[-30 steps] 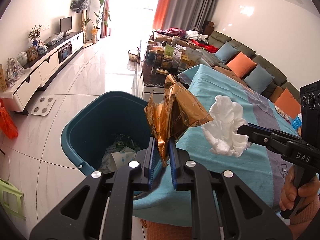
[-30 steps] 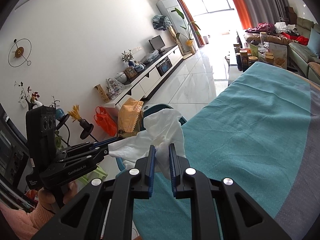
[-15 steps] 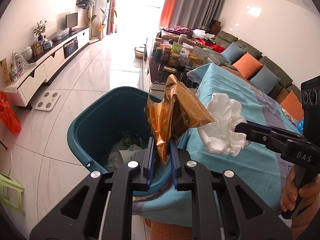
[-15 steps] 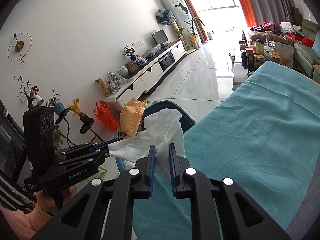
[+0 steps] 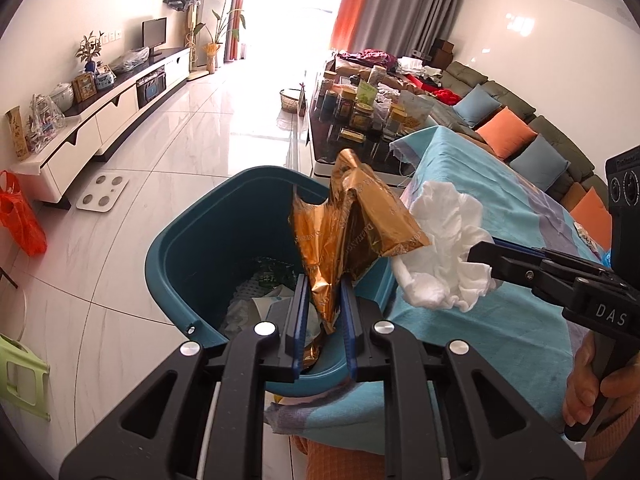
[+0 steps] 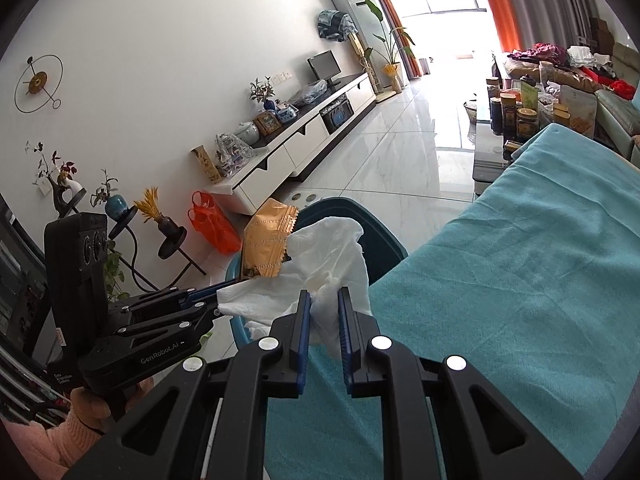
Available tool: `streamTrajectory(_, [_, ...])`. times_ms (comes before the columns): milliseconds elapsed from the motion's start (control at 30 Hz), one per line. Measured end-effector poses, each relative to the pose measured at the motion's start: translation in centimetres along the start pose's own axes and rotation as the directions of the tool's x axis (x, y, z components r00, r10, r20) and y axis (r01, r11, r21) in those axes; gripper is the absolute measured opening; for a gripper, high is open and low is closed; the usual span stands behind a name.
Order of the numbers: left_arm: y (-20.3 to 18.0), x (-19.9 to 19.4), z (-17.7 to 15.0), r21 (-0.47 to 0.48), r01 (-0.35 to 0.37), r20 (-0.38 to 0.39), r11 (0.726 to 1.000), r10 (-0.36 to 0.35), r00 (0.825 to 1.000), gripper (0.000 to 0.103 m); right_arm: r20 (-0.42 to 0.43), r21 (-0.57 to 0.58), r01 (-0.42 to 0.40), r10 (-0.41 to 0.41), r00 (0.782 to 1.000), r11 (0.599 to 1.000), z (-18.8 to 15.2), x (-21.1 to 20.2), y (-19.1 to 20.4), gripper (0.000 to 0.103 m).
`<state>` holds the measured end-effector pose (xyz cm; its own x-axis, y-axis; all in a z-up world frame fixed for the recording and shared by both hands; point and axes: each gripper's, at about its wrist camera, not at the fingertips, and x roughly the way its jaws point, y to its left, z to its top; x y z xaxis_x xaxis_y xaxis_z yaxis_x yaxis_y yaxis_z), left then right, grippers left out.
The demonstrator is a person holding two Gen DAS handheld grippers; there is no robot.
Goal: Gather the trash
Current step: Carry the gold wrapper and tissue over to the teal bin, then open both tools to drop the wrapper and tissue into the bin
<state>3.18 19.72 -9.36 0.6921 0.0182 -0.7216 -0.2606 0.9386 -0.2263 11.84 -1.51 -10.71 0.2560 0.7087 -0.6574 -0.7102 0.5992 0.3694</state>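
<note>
Beside the table's teal cloth [image 5: 500, 320] stands a blue bin [image 5: 208, 240] with paper scraps inside, nothing covering its mouth. Above it the left gripper [image 5: 323, 300] pinches a crinkled gold wrapper [image 5: 352, 224]; just beside, the right gripper [image 6: 323, 312] clamps a crumpled white tissue [image 6: 328, 256] over the table edge

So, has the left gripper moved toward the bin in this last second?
Yes. The left gripper with the gold wrapper now hangs over the teal bin, which was left of it before.
</note>
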Motion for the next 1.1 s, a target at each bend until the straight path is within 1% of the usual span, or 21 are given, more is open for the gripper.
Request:
streamTrajectory(400, [0.7,1.2,0.1,-0.023,-0.020,-0.013,1.000,0.019,1.000,0.017,-0.042,-0.023,0.016,-0.017,0.999,1.000,0.9,2.2,1.2,0.012])
streamTrajectory(833, [1.2,2.4,-0.1,-0.041,-0.035,-0.029,0.999,0.034,0.999,0.017,-0.070,-0.029,0.025,-0.027,0.997,0.999,1.1,3.7,1.4,0.012])
streamTrajectory(1100, [1.8,3.2,-0.1,-0.055,-0.039,-0.043,0.998,0.037,0.998,0.019,-0.102,-0.043,0.033,-0.037,0.994,0.999,1.5,4.9,2.2,0.013])
